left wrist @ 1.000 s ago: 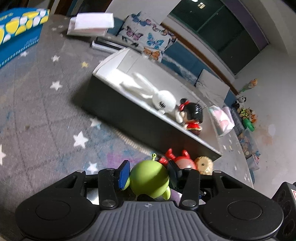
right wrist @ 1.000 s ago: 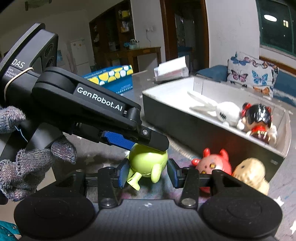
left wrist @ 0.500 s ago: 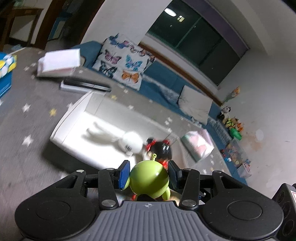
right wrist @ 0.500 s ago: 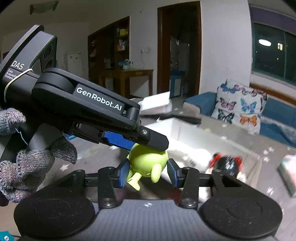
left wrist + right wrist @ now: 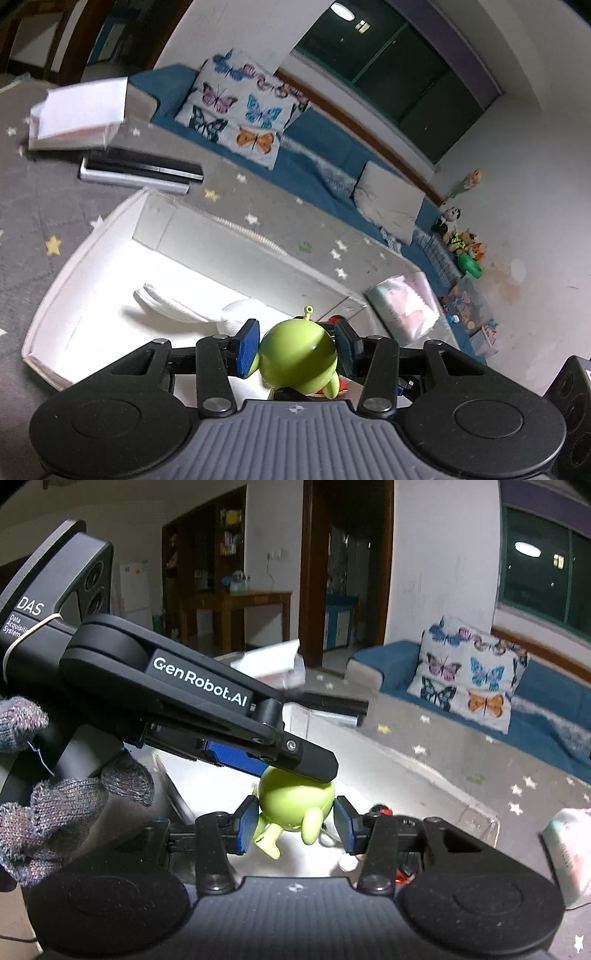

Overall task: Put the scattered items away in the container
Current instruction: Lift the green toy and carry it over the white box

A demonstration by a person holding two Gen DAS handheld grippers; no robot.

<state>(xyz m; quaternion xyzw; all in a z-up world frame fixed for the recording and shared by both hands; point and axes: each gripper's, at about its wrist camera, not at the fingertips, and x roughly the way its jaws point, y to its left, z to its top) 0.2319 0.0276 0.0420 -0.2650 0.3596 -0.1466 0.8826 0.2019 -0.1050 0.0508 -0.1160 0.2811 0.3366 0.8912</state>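
Left gripper [image 5: 295, 347] first, at lower centre of its own view: blue pads pinched onto both sides of a round lime-green plastic alien figure [image 5: 299, 362] with one thin antenna. Held in the air above the near edge of a long white open box with grey walls [image 5: 221, 251]. Inside the box, left of centre, a white plush rabbit [image 5: 173, 306] lying flat. At upper centre, a butterfly-print cushion [image 5: 240, 114] on a blue mat. Around the box, grey star-patterned carpet [image 5: 44, 206].

Then the right wrist view. At lower centre, right gripper [image 5: 295, 825] with blue pads closed against the sides of the same green figure [image 5: 291, 805]. Across the figure's top, from upper left, one black finger of the left gripper [image 5: 314, 775], gripped at far left by a hand in a grey knit glove [image 5: 55, 812]. Behind and below the figure, the bright white box floor [image 5: 369, 771].
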